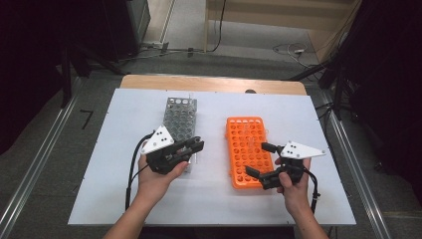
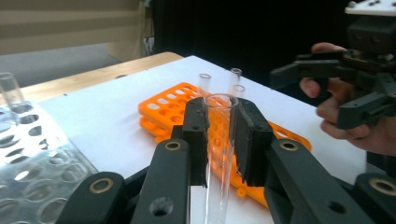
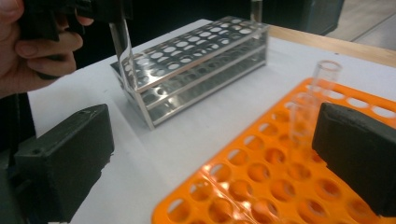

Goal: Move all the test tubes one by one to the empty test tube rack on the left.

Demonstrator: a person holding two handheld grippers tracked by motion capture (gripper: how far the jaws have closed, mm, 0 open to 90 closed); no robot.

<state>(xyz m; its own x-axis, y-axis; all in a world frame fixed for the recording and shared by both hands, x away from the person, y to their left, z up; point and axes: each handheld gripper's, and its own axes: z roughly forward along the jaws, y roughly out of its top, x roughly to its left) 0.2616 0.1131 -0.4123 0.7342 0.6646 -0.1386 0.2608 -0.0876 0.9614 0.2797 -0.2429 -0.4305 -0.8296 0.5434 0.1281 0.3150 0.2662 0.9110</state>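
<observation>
My left gripper (image 1: 196, 146) is shut on a clear glass test tube (image 2: 219, 140), held upright between its pads just right of the metal rack's near end. The same tube (image 3: 123, 46) hangs by that rack's corner in the right gripper view. My right gripper (image 1: 256, 159) stands open at the right edge of the orange rack (image 1: 246, 149), nothing pressed between its jaws. Its pads (image 3: 359, 158) stand wide apart over the orange rack (image 3: 261, 186), with a clear tube (image 3: 301, 116) standing in a hole close to the right pad. A second tube (image 3: 324, 74) stands behind it.
The metal rack (image 1: 180, 117) sits left of centre on the white board (image 1: 124, 199), with a lone tube (image 2: 9, 88) at its far end. The orange rack (image 2: 163, 105) carries three upright tubes (image 2: 204, 84). Dark stands and cables ring the table.
</observation>
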